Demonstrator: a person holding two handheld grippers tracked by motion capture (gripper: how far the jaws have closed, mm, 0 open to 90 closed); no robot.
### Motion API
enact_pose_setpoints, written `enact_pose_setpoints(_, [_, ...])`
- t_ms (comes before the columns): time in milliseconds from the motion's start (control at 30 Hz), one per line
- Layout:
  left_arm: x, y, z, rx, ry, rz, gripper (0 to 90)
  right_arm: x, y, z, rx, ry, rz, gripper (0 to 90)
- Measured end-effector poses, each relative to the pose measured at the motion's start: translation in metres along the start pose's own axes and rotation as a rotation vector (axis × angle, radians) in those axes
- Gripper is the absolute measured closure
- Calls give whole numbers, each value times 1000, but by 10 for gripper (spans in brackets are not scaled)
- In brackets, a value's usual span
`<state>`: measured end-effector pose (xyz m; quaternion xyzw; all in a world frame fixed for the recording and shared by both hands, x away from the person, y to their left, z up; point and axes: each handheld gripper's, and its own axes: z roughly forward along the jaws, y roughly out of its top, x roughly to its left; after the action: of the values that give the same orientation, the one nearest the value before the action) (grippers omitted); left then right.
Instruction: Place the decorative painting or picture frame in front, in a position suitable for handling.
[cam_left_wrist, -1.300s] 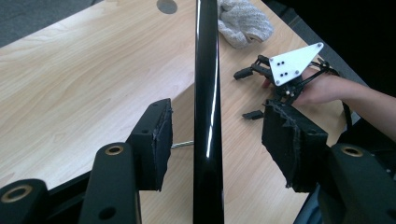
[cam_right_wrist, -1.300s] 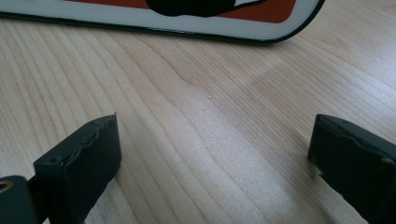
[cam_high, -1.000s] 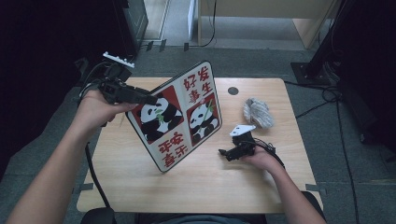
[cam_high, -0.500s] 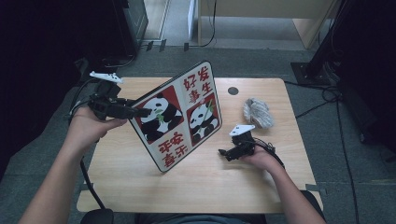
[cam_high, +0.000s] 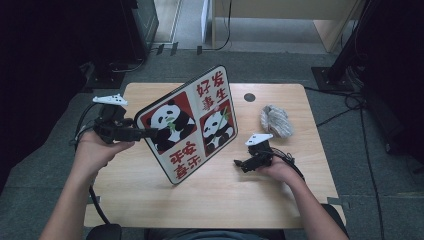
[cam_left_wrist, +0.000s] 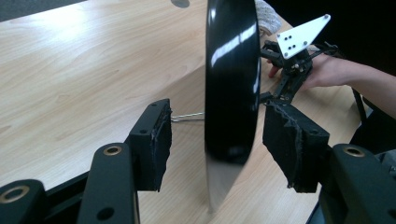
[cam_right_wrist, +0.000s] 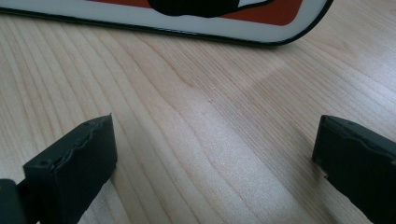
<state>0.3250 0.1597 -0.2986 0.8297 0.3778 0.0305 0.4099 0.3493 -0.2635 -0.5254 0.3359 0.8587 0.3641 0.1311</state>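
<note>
Left gripper view: board edge (cam_left_wrist: 232, 84) between unclosed tongs (cam_left_wrist: 217, 135)

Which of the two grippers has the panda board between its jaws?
The left gripper: the panda board stands edge-on between its jaws, pads apart from it. The right gripper rests on the table with nothing between its jaws.

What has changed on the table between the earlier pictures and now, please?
The left gripper has dropped lower and toward the person along the left edge of the panda board. Its jaws straddle that edge with gaps on both sides, so nothing has been gripped. The board stands tilted as before. The right gripper rests open on the table where it was, and the grey bundle has not moved.
</note>
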Motion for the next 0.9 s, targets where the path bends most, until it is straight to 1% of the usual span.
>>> enact_pose_setpoints(33, [0,-3,1,0,9,2,423,0,0,0,0,0,0,0])
enact_pose_setpoints(100, [-1,-8,2,-13,-4,9,433,0,0,0,1,0,1,0])
enact_pose_setpoints(233, [-4,-17,5,-29,-1,16,446,0,0,0,1,0,1,0])
enact_pose_setpoints(367, [-6,-26,8,-39,-7,20,461,0,0,0,1,-2,0,0])
enact_pose_setpoints(433, [-6,-30,12,-40,-2,17,465,0,0,0,1,-1,0,0])
enact_pose_setpoints(500, [-5,-35,15,-49,-12,10,480,0,0,0,3,-2,3,0])
enact_pose_setpoints(600, [-4,-41,19,-66,-9,4,492,0,0,0,3,-1,2,0])
enact_pose_setpoints(667, [-4,-46,23,-64,-12,9,505,0,0,0,3,-2,2,0])
enact_pose_setpoints(733, [-5,-52,26,-73,-7,38,525,0,0,0,2,-4,4,0])
enact_pose_setpoints(900, [-2,-64,33,-108,-17,14,558,1,0,0,4,-7,6,0])
